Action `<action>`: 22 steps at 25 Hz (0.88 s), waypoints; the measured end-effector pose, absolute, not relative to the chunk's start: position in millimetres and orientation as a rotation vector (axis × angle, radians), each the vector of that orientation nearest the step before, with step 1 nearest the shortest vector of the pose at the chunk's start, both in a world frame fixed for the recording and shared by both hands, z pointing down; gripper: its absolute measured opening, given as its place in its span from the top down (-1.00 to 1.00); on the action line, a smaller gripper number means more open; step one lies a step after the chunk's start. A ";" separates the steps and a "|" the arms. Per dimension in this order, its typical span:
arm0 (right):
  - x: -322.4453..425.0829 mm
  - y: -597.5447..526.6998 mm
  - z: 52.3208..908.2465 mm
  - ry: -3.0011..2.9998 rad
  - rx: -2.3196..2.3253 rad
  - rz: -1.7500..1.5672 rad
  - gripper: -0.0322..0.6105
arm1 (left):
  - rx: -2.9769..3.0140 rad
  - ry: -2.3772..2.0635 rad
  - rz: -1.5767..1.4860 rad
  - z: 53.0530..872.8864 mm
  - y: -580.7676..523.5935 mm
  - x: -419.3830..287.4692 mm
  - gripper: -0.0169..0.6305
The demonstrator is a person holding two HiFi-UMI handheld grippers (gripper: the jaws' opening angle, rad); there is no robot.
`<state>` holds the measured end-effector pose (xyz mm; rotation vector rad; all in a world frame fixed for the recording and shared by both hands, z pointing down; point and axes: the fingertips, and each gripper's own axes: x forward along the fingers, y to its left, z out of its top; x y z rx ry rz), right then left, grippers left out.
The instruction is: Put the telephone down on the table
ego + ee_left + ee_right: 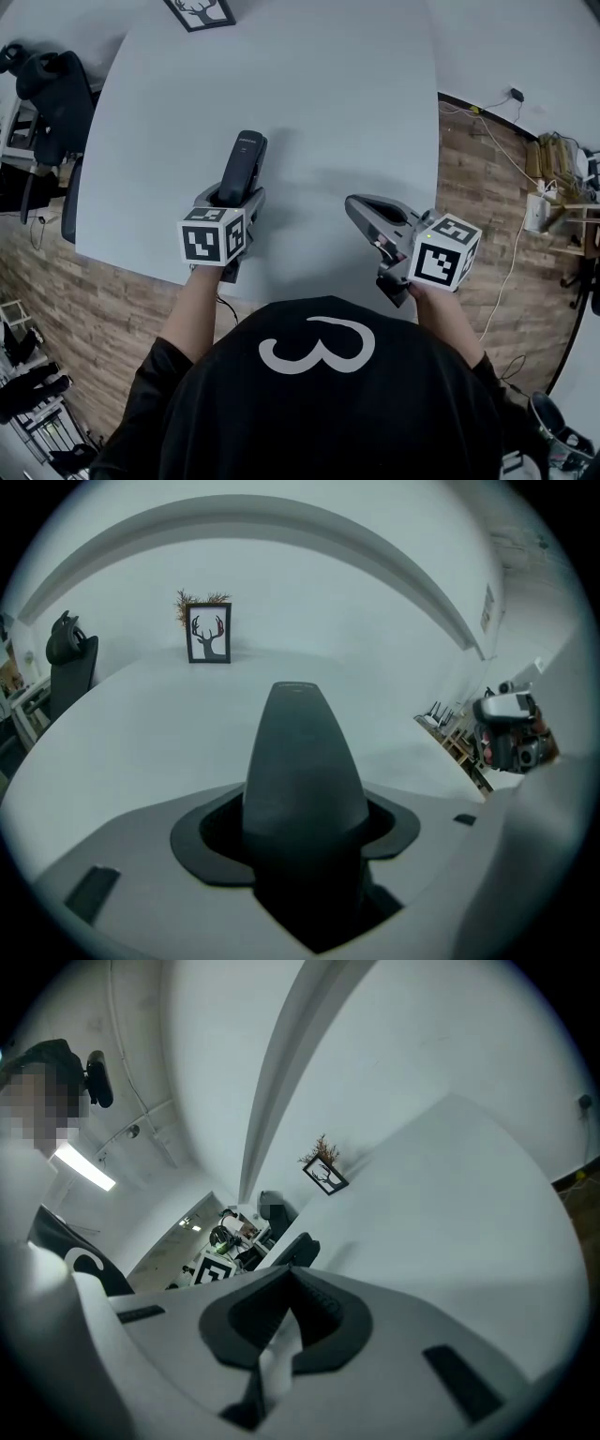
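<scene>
Gripping the telephone [244, 161] by its near end, the left tongs [228, 199] have their jaws part-way apart and pressed against both sides of the dark handset. The handset sticks out past the jaw tips and points toward the far side of the room. It sits over the near-left part of the pale worktop [319, 84]. I cannot tell whether its far end touches the surface.

The right tongs [354, 206] hang over the near edge of the worktop, well apart from the telephone. Their dark pads meet at the tips and have nothing between them.

Each tool carries its marker cube [214, 236] on the near end, close to the person's hand. The person wears a black top [319, 412] with a white looped mark.

At the far edge of the worktop stands a framed antler picture [200, 11]. A black office chair [56, 84] stands off the left edge, and wooden floor [473, 178] shows to the right.
</scene>
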<state>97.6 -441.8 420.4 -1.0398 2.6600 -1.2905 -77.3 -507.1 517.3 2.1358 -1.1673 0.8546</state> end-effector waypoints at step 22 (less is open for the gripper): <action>99.1 -441.2 430.6 2.618 -1.020 -1.353 0.88 | 2.073 -1.233 1.012 556.7 -498.8 -79.7 0.04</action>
